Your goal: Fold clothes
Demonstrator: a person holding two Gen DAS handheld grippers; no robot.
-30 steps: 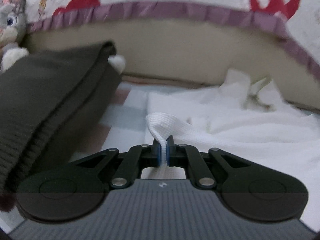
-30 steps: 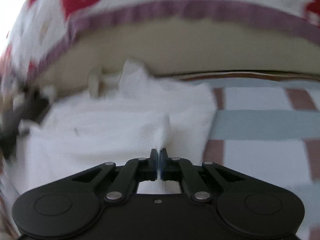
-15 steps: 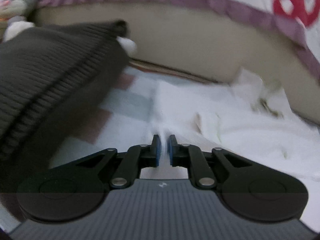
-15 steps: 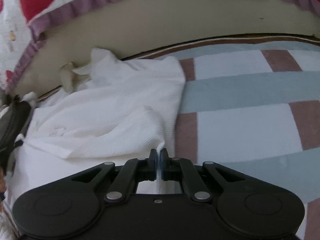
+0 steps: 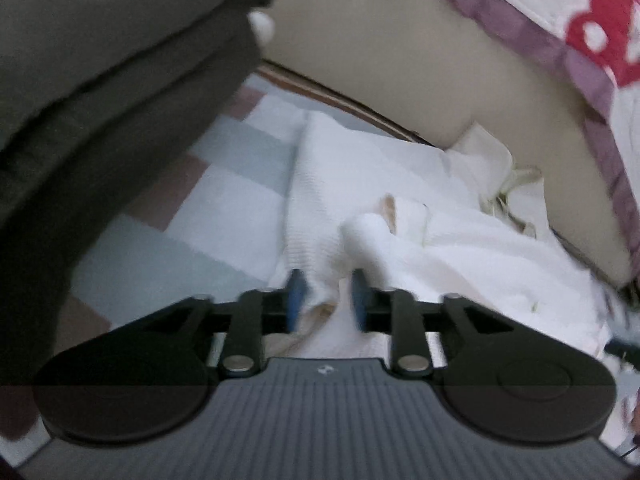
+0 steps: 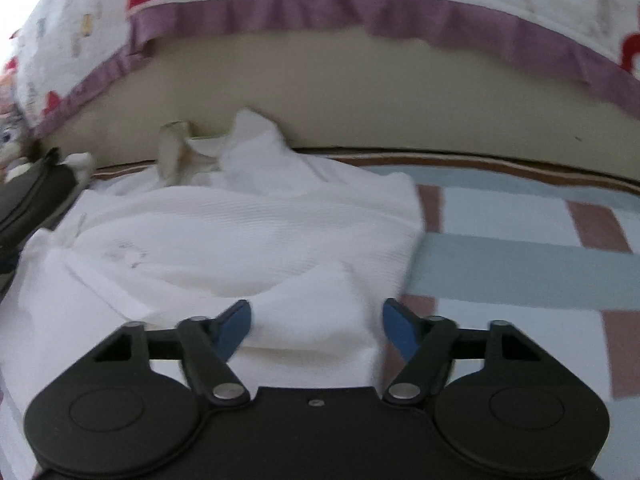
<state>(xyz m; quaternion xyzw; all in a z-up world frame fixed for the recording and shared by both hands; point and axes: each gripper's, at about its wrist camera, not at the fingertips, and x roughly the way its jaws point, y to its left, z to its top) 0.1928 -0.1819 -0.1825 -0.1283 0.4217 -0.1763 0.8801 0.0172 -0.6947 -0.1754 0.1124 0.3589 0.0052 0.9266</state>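
Observation:
A white textured garment (image 5: 400, 196) lies rumpled on the checked bed cover (image 5: 208, 220). It also shows in the right wrist view (image 6: 240, 232), partly folded over itself. My left gripper (image 5: 326, 300) is open, with a fold of the white cloth lying loose between its blue pads. My right gripper (image 6: 316, 326) is wide open just above the garment's near folded edge and holds nothing.
A folded dark ribbed garment (image 5: 100, 80) lies close on the left, also at the left edge of the right wrist view (image 6: 32, 200). A beige bed side (image 6: 360, 92) under a purple-trimmed printed quilt (image 6: 320, 8) runs behind. Checked cover (image 6: 520, 248) extends right.
Both grippers were shut on the white garment a second ago. Both have opened and let the cloth drop onto the bed. The left gripper has moved closer to the dark garment.

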